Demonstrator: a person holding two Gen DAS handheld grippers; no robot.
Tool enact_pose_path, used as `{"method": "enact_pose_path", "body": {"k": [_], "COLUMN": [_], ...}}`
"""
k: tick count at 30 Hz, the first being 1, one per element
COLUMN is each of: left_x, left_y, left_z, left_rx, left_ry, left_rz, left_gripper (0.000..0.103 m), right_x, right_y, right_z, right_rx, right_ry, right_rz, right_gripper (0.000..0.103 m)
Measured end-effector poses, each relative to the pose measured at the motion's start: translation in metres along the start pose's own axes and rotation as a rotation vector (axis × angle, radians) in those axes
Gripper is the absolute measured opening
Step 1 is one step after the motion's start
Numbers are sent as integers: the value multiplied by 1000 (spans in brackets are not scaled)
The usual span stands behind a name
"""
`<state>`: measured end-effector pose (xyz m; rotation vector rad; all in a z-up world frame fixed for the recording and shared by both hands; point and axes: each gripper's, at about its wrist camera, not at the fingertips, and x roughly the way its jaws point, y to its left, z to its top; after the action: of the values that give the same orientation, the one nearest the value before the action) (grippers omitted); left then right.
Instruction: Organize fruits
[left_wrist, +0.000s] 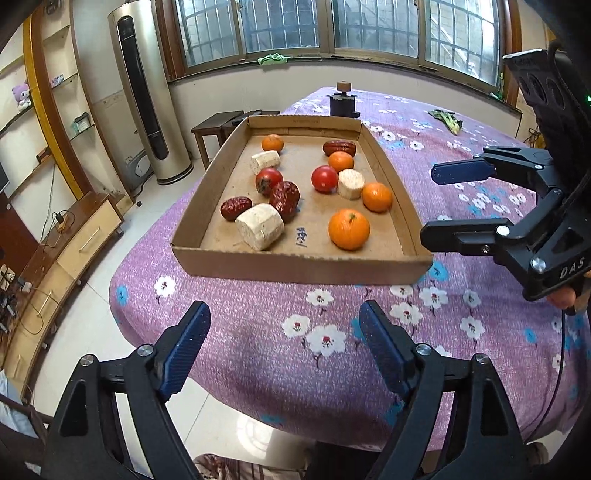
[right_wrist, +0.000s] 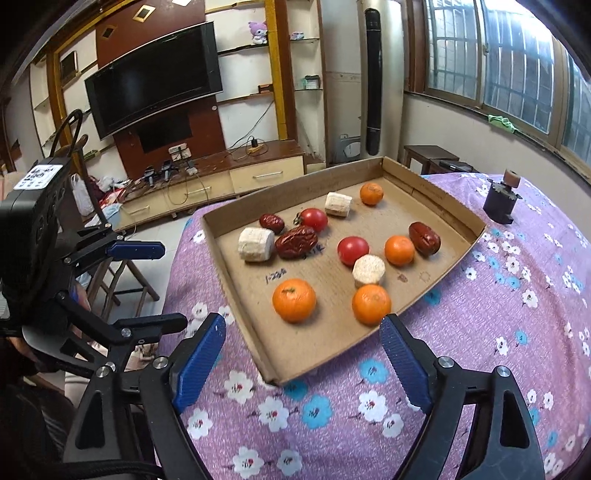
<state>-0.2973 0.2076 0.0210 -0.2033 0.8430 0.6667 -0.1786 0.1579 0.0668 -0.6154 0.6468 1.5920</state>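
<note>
Left gripper (left_wrist: 284, 325): spread wide, nothing held; poised over the cloth just short of the tray's near wall.
Right gripper (right_wrist: 303, 336): spread wide, nothing held; fingertips flanking the tray's near corner without touching it.
Right gripper seen from left wrist (left_wrist: 428, 203): just off the tray's right wall near the front corner, fingers apart.
Cardboard tray (left_wrist: 295, 266): shallow, low walls on all four sides, set on the floral tablecloth (left_wrist: 332, 369) close to the table's left edge.
Oranges: four, one at the far left (left_wrist: 272, 143), three down the right side, the largest (left_wrist: 349, 229) nearest the front wall.
Tomatoes: two, mid-tray (left_wrist: 324, 178) and left of centre (left_wrist: 268, 181).
Red dates: three, one far right (left_wrist: 339, 147), two on the left (left_wrist: 284, 200), (left_wrist: 235, 207).
Pale cylinders: three; front one (left_wrist: 259, 226) touching both left dates, another (left_wrist: 351, 184) wedged between tomato and orange.
Open room: bare cardboard along the front wall between front cylinder and largest orange; bare strip mid-tray.
Beyond the tray: small dark stand (left_wrist: 344, 100) by the far wall.
</note>
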Motion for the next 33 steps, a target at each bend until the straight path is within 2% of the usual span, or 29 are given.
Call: {"method": "enact_pose_path", "body": {"k": [21, 33], "left_x": [-3, -4], "left_y": [-6, -5], "left_z": [-6, -6], "left_rx": [-6, -25], "left_ry": [2, -7], "left_rz": [-8, -32], "left_gripper": [83, 83], "right_x": [9, 8], "right_y": [16, 21], "right_z": [-16, -20], "right_rx": [-89, -107], "right_ry": [52, 51], "right_rz": [32, 34], "right_gripper": [87, 87]}}
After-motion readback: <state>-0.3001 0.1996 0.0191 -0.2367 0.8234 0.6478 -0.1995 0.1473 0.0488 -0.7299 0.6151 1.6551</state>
